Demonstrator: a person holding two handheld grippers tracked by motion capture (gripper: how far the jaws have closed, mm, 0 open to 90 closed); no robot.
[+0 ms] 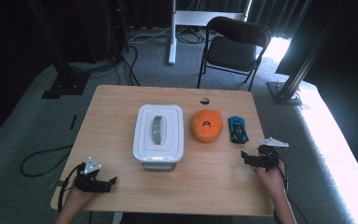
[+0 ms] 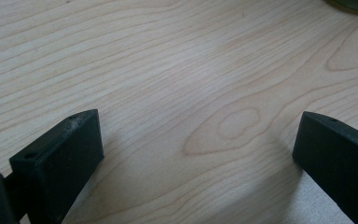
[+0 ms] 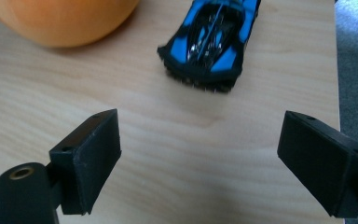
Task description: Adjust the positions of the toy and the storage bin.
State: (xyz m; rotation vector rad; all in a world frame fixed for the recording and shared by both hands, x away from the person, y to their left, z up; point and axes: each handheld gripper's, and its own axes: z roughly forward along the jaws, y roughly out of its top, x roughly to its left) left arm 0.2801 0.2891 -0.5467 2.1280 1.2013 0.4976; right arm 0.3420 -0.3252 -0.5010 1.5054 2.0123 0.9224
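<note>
A white lidded box [image 1: 160, 135] with a grey handle sits mid-table [image 1: 112, 107]. Beyond the table's far edge stands a black folding chair [image 1: 233, 46] on grey carpet (cables [image 1: 42, 161] trail across the floor at the left).

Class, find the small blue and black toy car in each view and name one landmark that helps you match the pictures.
High view: the blue and black toy car sits right of centre, beside the orange ball.
Left gripper view: bare wooden table here, no car.
Right gripper view: top centre, ahead of the open jaws.
Shared landmark: the round orange ball left of the car.
</note>
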